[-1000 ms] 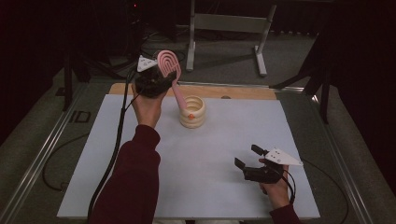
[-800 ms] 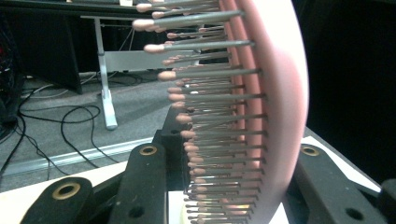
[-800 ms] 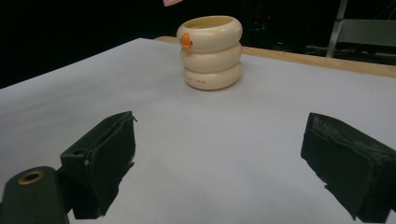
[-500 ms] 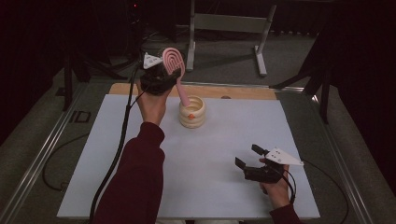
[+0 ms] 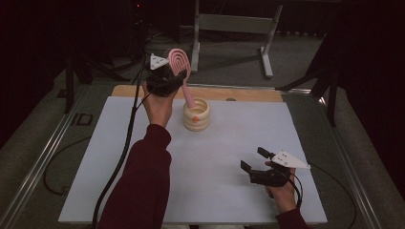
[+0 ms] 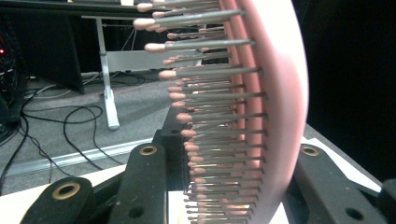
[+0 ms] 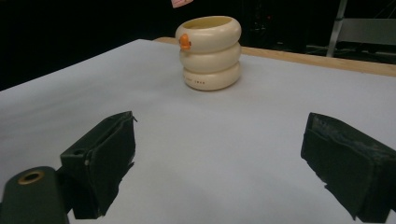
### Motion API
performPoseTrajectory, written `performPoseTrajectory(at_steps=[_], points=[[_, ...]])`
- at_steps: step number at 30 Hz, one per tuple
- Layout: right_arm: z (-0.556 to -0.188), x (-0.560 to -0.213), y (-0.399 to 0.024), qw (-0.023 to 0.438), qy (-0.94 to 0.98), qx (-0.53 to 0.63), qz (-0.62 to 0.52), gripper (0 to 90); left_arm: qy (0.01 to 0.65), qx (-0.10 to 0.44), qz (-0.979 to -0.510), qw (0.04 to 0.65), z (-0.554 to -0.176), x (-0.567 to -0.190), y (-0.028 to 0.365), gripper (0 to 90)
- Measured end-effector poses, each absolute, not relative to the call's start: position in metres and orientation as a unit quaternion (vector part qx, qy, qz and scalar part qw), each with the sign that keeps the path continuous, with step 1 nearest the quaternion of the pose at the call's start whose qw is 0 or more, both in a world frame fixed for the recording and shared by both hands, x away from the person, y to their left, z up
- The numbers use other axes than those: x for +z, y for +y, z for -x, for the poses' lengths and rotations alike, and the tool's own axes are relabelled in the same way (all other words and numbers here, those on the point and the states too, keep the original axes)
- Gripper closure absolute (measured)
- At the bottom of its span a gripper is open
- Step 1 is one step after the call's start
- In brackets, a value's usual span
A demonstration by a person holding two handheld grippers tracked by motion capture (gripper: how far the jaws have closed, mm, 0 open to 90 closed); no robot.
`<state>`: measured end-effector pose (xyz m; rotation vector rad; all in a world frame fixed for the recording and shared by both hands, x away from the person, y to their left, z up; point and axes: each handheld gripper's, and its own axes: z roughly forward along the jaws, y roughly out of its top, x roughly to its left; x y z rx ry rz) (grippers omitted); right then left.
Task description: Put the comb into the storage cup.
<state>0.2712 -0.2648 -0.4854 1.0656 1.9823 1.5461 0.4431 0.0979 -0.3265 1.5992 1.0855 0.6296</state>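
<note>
My left gripper (image 5: 173, 78) is raised over the far middle of the table, shut on a pink hairbrush (image 5: 180, 63). The brush head stands up and its handle (image 5: 190, 98) slants down toward the mouth of a cream ribbed cup (image 5: 197, 115) with an orange spot. In the left gripper view the bristled head (image 6: 261, 116) sits between the black fingers (image 6: 144, 177). My right gripper (image 5: 258, 161) rests low at the front right, open with nothing in it. The right gripper view looks between its pads (image 7: 105, 154) toward the cup (image 7: 210, 46), with the pink handle tip (image 7: 181, 3) just above it.
A white sheet (image 5: 143, 157) covers the table, with a wooden strip (image 5: 248, 94) along its far edge. A grey metal stand (image 5: 229, 24) is on the floor behind. The left gripper's cable (image 5: 125, 152) trails down the left side of the table.
The left hand has shifted a little to the right with the brush, bringing the handle closer over the cup. The right gripper has stayed put.
</note>
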Motion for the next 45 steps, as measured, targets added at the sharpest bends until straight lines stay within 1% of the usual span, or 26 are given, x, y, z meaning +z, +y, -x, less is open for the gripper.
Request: performPoseTrajectory(at_steps=[45], points=[[-0.271,-0.486,-0.264,0.2,0.708,0.559,-0.383,10.0,0.475,0.259,-0.657,0.525,-0.461,-0.355,0.068,63.8]])
